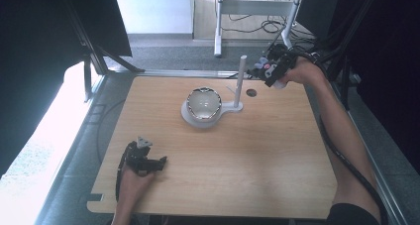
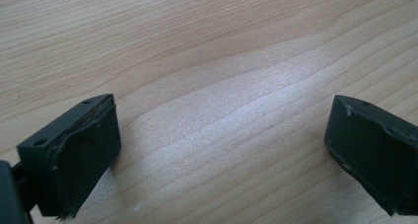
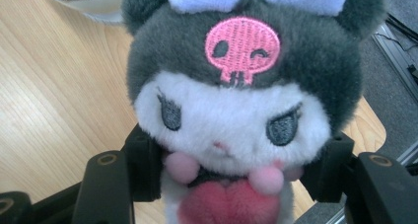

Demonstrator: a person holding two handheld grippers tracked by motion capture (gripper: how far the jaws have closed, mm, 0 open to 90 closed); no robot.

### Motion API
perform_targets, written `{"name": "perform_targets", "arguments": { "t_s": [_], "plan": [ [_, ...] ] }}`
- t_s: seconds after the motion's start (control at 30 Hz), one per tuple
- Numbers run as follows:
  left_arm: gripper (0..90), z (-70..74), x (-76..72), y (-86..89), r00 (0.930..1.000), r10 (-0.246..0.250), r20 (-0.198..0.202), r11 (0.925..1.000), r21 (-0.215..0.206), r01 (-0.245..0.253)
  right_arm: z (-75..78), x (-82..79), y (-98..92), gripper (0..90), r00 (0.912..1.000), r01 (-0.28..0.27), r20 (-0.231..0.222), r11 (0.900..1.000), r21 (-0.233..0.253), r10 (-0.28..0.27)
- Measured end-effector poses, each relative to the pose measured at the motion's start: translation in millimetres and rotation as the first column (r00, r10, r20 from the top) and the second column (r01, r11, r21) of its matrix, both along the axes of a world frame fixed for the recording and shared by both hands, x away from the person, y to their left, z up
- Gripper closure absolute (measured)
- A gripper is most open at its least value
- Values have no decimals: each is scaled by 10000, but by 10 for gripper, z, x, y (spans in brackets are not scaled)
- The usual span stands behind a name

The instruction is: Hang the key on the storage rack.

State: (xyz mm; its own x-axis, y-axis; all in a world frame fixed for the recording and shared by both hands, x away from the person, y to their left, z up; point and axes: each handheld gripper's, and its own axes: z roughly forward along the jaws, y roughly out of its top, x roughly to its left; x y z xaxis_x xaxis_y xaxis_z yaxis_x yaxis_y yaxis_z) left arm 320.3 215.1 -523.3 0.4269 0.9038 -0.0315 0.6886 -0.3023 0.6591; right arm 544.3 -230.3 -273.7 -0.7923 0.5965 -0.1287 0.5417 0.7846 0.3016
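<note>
A: Where is the right gripper [image 1: 265, 69], and what are its jaws doing?

B: It is raised over the far right corner of the table [image 1: 257, 165]; in the right gripper view [image 3: 236, 184] its two black jaws press in from either side on a plush toy [image 3: 241, 105], low on the toy, under the chin; the toy faces the camera, with a white face, a dark hood bearing a pink skull patch, a pale bow on top and pink pompoms at the neck.

A: And in the high view?

B: The plush toy [image 1: 261, 65] looks small at the gripper's tip, off the wood; just beside it stands a white post [image 1: 241, 81], upright on a white base; a shiny bowl [image 1: 203, 103] sits on that base, near the table's middle.

A: The other hand?

B: The left gripper [image 1: 157, 164] lies low at the near left edge, well apart from the rest; in its own view [image 2: 222, 150] the jaws stand wide, with bare wood grain between them.
</note>
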Motion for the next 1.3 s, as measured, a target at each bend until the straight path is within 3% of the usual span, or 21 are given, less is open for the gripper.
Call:
{"name": "perform_targets", "arguments": {
  "t_s": [0.27,0.5,0.87,1.2,1.3],
  "plan": [
    [4,1,0,1,10000,-12,-14,10000,-5,12,46,24,127,375,9997,-214,110,9997,96,213],
    [4,1,0,1,10000,-12,-13,10000,-3,12,-30,16,279,374,9987,-514,-42,9987,-16,514],
    [4,-1,1,1,10000,-8,22,10000,7,8,-349,-22,482,373,9945,-882,-570,9961,-30,879],
    [4,-3,2,-1,10000,9,57,10000,2,-9,-733,12,472,379,9914,-764,-1064,9971,9,761],
    [4,-4,1,-1,10000,12,62,10000,4,-12,-781,19,471,383,9910,-732,-1130,9973,-26,724]
  ]
}}
